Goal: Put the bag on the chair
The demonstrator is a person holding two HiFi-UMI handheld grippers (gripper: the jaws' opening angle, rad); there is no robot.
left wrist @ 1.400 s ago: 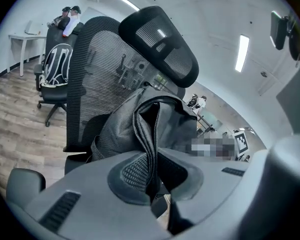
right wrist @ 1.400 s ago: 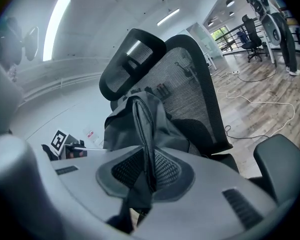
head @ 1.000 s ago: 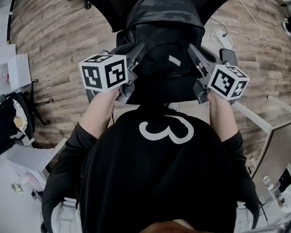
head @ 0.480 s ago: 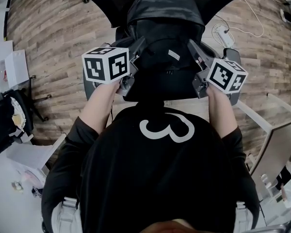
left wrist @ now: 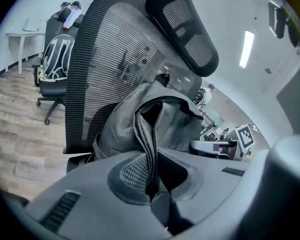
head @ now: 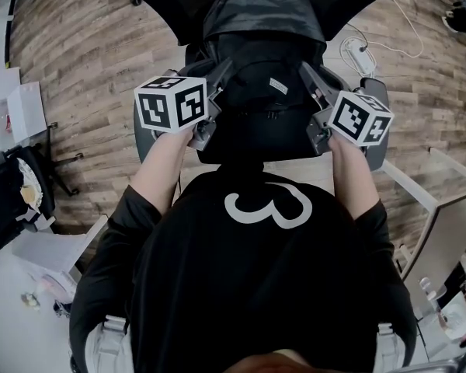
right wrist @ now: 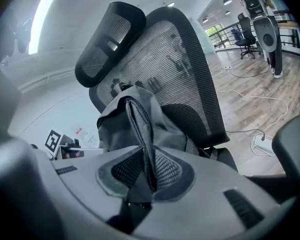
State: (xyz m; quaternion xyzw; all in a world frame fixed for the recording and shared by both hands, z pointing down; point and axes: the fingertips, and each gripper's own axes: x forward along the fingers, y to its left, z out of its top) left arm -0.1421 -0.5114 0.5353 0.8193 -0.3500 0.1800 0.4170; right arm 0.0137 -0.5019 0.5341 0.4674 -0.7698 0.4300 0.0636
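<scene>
A dark grey bag hangs between my two grippers, just in front of the black mesh office chair and over its seat. My left gripper is shut on a fold of the bag's left side; in the left gripper view that strap fold runs down between the pads of my left gripper. My right gripper is shut on the opposite side, with a zipped edge pinched between its pads. The chair's backrest and headrest rise right behind the bag.
Grey armrests flank the bag. A power strip with a white cable lies on the wooden floor at right. A cluttered desk stands at left, a white frame at right. Another office chair is farther off.
Both grippers and the bag have shifted slightly forward toward the chair. Both grips are unchanged.
</scene>
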